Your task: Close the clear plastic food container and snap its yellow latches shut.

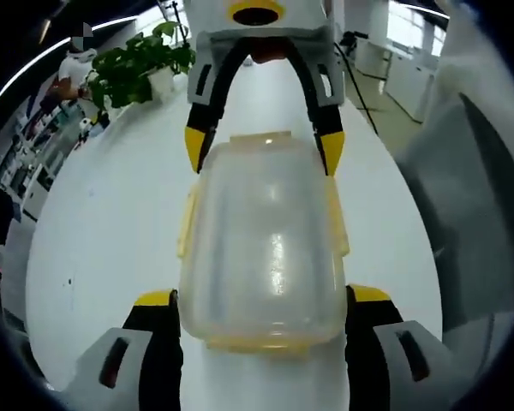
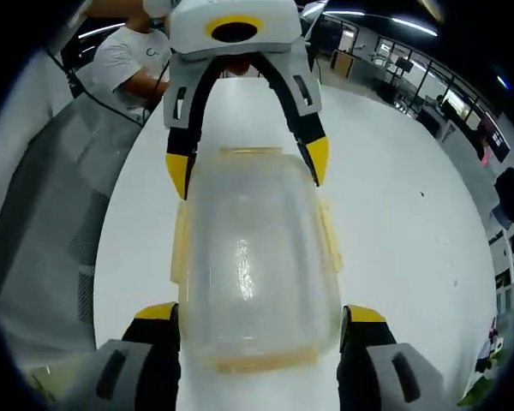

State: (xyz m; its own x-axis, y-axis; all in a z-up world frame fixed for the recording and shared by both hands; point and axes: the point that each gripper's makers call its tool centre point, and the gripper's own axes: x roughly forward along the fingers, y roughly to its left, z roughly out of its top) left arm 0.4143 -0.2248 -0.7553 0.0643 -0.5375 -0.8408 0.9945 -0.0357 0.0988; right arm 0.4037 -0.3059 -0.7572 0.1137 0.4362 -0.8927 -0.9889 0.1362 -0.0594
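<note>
The clear plastic food container (image 1: 265, 248) lies on the white table (image 1: 111, 257) with its lid on. Its yellow side latches (image 1: 187, 224) flare outward, and a yellow latch (image 1: 261, 137) shows at each end. My left gripper (image 1: 261, 297) has one jaw against each side wall of one end of the container. My right gripper (image 1: 263, 150) holds the opposite end the same way. In the right gripper view the container (image 2: 253, 257) lies between my right gripper (image 2: 259, 312) and my left gripper (image 2: 247, 167).
A potted green plant (image 1: 137, 64) stands at the far end of the table. A person in a white shirt (image 2: 128, 60) sits behind the table. Grey fabric (image 2: 51, 223) lies along one table edge. Office desks (image 2: 428, 94) fill the background.
</note>
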